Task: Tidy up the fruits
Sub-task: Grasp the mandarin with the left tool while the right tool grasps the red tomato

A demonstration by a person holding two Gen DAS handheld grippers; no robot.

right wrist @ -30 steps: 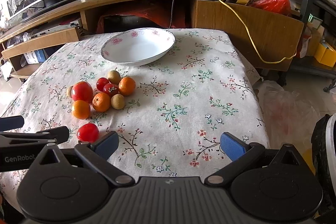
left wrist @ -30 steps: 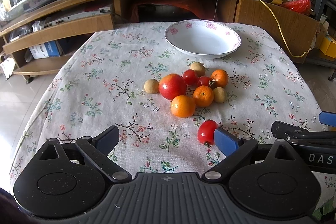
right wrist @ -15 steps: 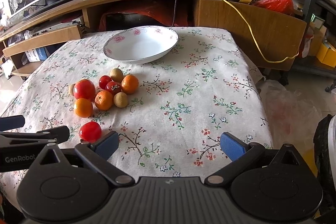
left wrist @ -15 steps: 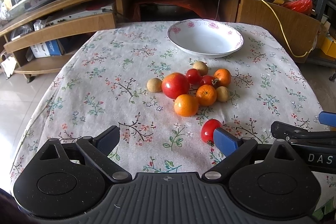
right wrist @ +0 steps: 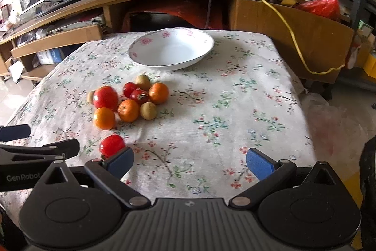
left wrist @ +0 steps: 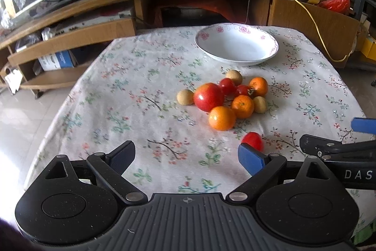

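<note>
Fruits (left wrist: 225, 98) are found clustered on the floral cloth (left wrist: 131, 109) of the bench, just short of the white bowl (left wrist: 236, 45), which is seen to hold nothing in either view; one small red tomato (left wrist: 252, 140) lies apart from the cluster on the near side. The cluster is made up of a large red apple (left wrist: 208, 97), three oranges, two small red tomatoes and three small tan fruits, most of them touching a neighbour. Progress is judged as nil: no fruit has been placed in the bowl and none is gripped, so every piece is left to be moved if the bowl is taken as the destination. The left tool (left wrist: 185, 153) is held with its pads apart and empty, the lone tomato lying just beyond its right-hand pad. The right tool (right wrist: 189, 158) is likewise spread wide and empty, over bare cloth, with the same tomato (right wrist: 111, 145) just beyond its left-hand pad. The lone tomato is thus located between the two tools. Contact between tomato and either pad cannot be told. From the left wrist view the tan fruit (left wrist: 185, 97) left of the apple is shown whole; in the right wrist view it is mostly hidden behind the apple. The right wrist view alone shows the right edge of the bench and the floor (right wrist: 333, 114) beyond it
</note>
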